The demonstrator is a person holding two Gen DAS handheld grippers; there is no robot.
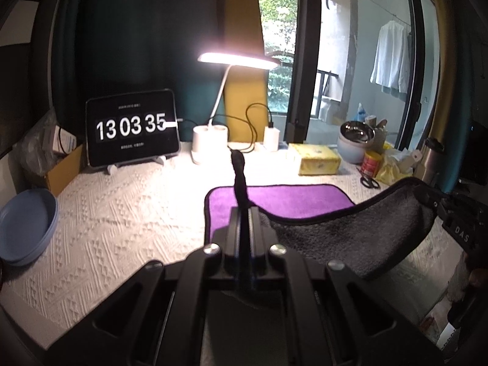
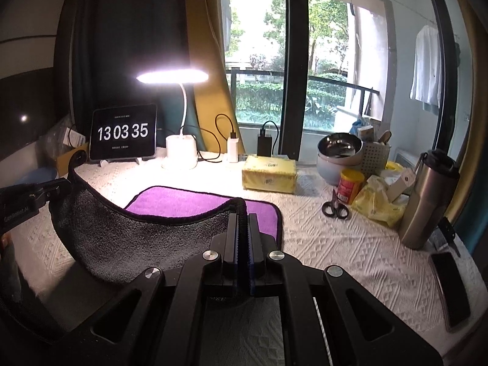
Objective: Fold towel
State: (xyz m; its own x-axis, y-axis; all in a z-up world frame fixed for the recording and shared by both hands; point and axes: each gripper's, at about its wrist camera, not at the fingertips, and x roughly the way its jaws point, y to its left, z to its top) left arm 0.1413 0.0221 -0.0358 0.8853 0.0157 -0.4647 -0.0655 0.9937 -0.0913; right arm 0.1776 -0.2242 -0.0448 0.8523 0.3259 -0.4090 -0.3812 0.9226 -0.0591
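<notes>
The towel is purple on top and grey underneath, with a black hem. Its far part lies flat on the white textured tablecloth. Its near edge is lifted and sags between the two grippers. My left gripper is shut on the near left corner, which sticks up as a black twisted tip. My right gripper is shut on the near right corner. The towel also shows in the right wrist view, with the left gripper at its far left.
At the back stand a tablet clock, a lit desk lamp and a yellow tissue pack. To the right are scissors, a red can, stacked bowls, a steel tumbler and a phone. Blue plates sit at the left.
</notes>
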